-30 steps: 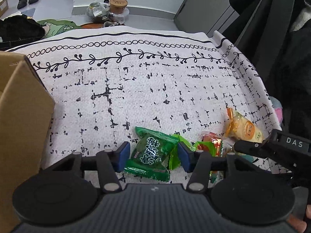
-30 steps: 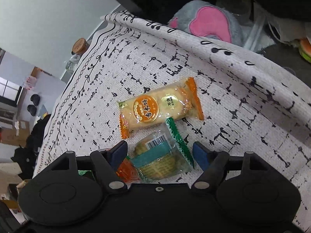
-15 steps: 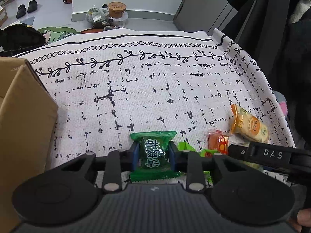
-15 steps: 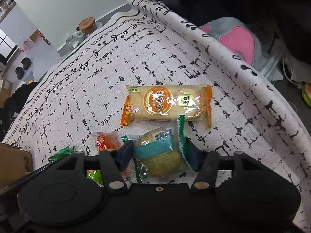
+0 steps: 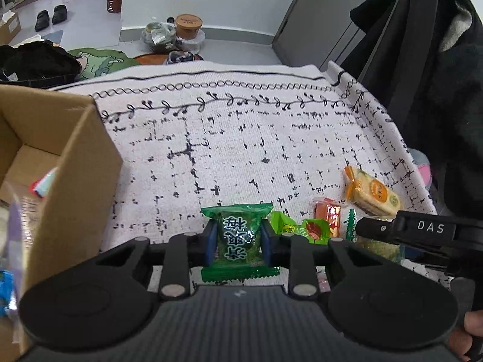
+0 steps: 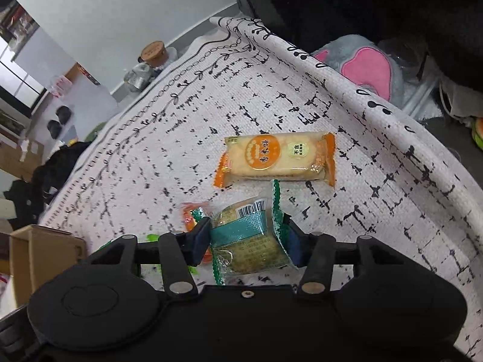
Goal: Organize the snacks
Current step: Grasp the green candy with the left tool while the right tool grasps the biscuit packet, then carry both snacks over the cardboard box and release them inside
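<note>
Left wrist camera sat just behind its own fingers, close over the near edge of the patterned cloth [image 5: 241, 138], facing steeply down and outward toward the far wall. Cardboard box [image 5: 60, 163] filled its left side. Right wrist camera looked likewise down along its fingers, close in, rolled so the cloth [image 6: 181, 138] ran diagonally. Both views shared the orange cracker packet [image 5: 372, 191] [image 6: 277, 158], the cloth, and the paper cup [image 5: 188, 25] [image 6: 154, 52] on the far floor.
</note>
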Available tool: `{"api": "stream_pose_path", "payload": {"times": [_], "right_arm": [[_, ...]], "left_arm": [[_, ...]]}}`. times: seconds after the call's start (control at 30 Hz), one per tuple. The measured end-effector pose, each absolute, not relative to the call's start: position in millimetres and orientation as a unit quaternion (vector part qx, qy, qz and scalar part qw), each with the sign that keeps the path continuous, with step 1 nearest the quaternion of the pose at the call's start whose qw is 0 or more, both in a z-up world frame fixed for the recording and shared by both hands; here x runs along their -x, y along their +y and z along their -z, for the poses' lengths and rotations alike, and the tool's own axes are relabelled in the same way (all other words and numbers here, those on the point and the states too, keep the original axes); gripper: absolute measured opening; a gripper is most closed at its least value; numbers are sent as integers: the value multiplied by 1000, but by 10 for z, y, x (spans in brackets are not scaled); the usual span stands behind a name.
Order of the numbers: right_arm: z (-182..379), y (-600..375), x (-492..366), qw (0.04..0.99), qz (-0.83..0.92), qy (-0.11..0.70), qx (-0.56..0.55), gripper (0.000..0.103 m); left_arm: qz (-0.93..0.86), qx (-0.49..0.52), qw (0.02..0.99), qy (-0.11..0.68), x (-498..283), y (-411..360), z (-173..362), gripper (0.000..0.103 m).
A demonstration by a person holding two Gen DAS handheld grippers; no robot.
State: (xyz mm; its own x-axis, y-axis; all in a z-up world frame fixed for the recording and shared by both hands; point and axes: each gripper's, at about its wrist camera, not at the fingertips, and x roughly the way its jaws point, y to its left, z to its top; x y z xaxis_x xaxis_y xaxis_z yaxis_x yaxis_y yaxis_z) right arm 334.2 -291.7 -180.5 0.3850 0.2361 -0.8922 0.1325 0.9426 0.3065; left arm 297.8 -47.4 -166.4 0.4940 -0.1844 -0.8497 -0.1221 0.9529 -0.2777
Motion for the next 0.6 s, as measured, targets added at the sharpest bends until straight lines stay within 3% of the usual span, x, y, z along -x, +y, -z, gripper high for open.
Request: {"api": "stream_pose_path", "payload": {"times": [0.6], "right_arm": [[1415,-2675,-3113,834,-103,499,-212,50]], "left_arm": [[-3,152,869,470,-2682,-192,1183,28]]}}
